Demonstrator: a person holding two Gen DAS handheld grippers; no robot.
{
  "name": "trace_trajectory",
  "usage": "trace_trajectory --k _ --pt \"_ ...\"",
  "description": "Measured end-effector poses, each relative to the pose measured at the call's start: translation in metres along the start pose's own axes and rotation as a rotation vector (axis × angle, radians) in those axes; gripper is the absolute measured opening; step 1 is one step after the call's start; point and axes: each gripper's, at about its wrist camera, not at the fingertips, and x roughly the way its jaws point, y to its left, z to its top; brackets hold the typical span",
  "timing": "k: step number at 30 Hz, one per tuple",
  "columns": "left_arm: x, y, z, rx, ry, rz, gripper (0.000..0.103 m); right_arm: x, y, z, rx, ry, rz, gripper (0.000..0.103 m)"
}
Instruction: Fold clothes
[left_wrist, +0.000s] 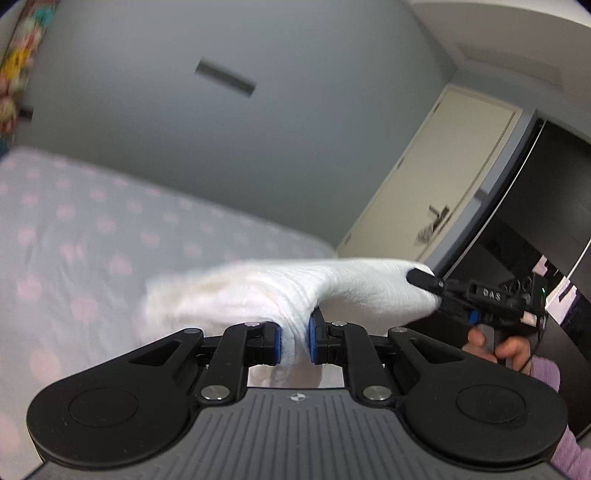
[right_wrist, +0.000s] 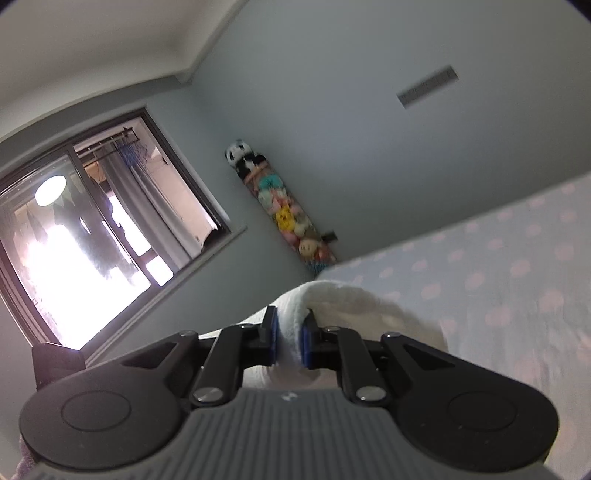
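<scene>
A white fleecy garment hangs stretched in the air above the bed. My left gripper is shut on one bunched edge of it, blue pads pressing the cloth from both sides. In the left wrist view my right gripper shows at the right, pinching the garment's far corner, with a hand on its handle. In the right wrist view the right gripper is shut on a rolled fold of the same white garment, which drapes away to the right. Its lower part is hidden behind the gripper bodies.
A bed with a pale blue sheet with pink dots lies below and beyond the garment. A cream door and a dark cabinet stand at the right. A window and a hanging column of plush toys are on the grey wall.
</scene>
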Motion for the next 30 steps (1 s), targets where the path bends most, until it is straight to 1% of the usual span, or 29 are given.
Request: trace_trajectory --k 3,5,7,10,12,13,16,18,20,22,23,24,26,28,30 --pt "0.023 0.034 -0.058 -0.085 0.095 0.013 0.011 0.009 -0.027 -0.048 0.052 0.104 -0.032 0.014" --pt "0.040 0.060 -0.108 -0.150 0.171 0.026 0.011 0.015 -0.050 -0.091 0.101 0.184 -0.058 0.014" --pt "0.054 0.081 -0.158 -0.209 0.257 0.038 0.011 0.020 -0.078 -0.141 0.178 0.264 -0.088 0.014" --pt "0.065 0.096 -0.215 -0.229 0.364 0.059 0.012 0.020 -0.115 -0.214 0.315 0.396 -0.155 0.014" --pt "0.072 0.104 -0.251 -0.236 0.432 0.074 0.012 0.016 -0.131 -0.253 0.364 0.462 -0.185 0.014" --pt "0.074 0.107 -0.264 -0.236 0.452 0.083 0.012 0.014 -0.135 -0.268 0.373 0.478 -0.198 0.014" --pt "0.083 0.114 -0.289 -0.230 0.472 0.116 0.014 0.010 -0.142 -0.303 0.383 0.507 -0.232 0.015" --pt "0.089 0.119 -0.297 -0.227 0.480 0.144 0.017 0.009 -0.144 -0.320 0.379 0.514 -0.252 0.015" --pt "0.093 0.120 -0.305 -0.215 0.493 0.181 0.022 0.007 -0.146 -0.333 0.362 0.523 -0.279 0.016" --pt "0.090 0.119 -0.313 -0.213 0.484 0.220 0.025 0.006 -0.141 -0.333 0.321 0.521 -0.293 0.024" --pt "0.086 0.119 -0.314 -0.224 0.473 0.231 0.026 0.006 -0.138 -0.333 0.300 0.519 -0.299 0.033" --pt "0.081 0.119 -0.315 -0.239 0.457 0.235 0.028 0.005 -0.135 -0.333 0.285 0.511 -0.311 0.034" --pt "0.070 0.116 -0.315 -0.261 0.417 0.237 0.039 0.000 -0.133 -0.336 0.268 0.486 -0.308 0.034" --pt "0.058 0.115 -0.312 -0.258 0.383 0.248 0.046 -0.008 -0.132 -0.336 0.261 0.436 -0.309 0.035" --pt "0.049 0.115 -0.304 -0.246 0.352 0.255 0.047 -0.013 -0.130 -0.335 0.253 0.395 -0.308 0.038"
